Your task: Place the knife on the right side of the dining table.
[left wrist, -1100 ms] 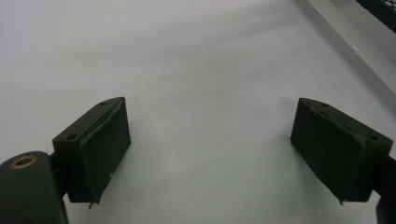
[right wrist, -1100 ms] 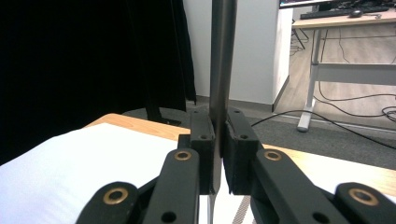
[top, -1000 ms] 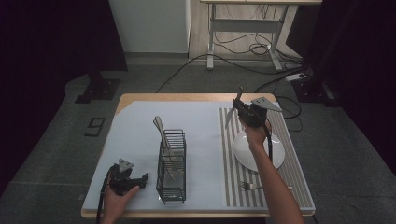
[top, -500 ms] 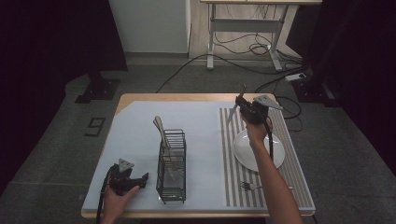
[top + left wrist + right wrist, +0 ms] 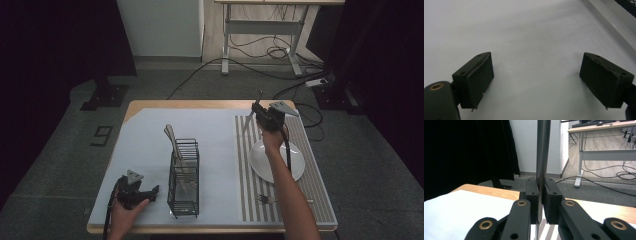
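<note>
Raised above the far end of the striped mat, the right gripper (image 5: pixel 261 114) is clamped on a slim silver table knife (image 5: pixel 543 150), whose blade stands upright between the closed black pads and rises past them in the right gripper view. Just behind it, toward the person, lies a round white plate (image 5: pixel 295 167), and nearer the counter's edge a silver fork (image 5: pixel 266 200). The left gripper (image 5: pixel 536 80) rests low on the pale blue mat (image 5: pixel 529 32) with its jaws wide apart and nothing between them, a black wire cutlery rack (image 5: pixel 183 177) just off its tips.
</note>
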